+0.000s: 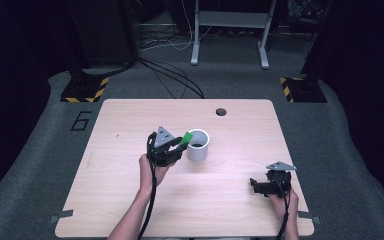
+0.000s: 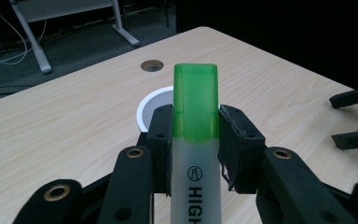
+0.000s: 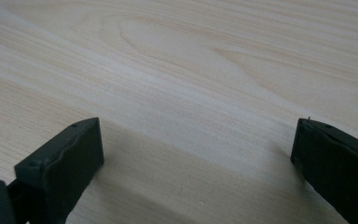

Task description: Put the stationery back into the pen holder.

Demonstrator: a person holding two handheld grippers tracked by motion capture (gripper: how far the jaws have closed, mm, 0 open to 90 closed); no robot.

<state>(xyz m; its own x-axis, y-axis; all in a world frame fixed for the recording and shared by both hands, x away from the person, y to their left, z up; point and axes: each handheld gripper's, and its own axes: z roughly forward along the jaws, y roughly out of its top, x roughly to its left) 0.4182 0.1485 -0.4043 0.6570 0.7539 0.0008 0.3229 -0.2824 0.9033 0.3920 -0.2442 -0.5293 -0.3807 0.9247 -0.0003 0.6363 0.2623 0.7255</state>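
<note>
I have the left gripper (image 2: pixel 196 135) clamped on a highlighter pen with a frosted white barrel and translucent green cap (image 2: pixel 196 140); the pads press on either side just where cap meets barrel, so the cap end sticks out ahead of the jaws. From the high view the left gripper (image 1: pixel 172 146) hangs above the light wooden table (image 1: pixel 130 200) near its centre, with the pen's green tip (image 1: pixel 185 139) pointing toward three o'clock at the short white cylindrical cup (image 1: pixel 198 145) just beside it. I judge I'm holding it cap-forward like this so it can be tipped into the cup's mouth.

The right gripper (image 1: pixel 261 185) rests low over the table at about four o'clock from the cup, well apart from it. Its jaws stand wide with only bare wood grain (image 3: pixel 191 93) between them; I read it as parked out of the way.

Writing: black letters "HIGH" run along the barrel under a small round logo (image 2: pixel 194 172); the rest is cut off. A "6" (image 1: pixel 81 121) is marked on the grey floor at ten o'clock.
</note>
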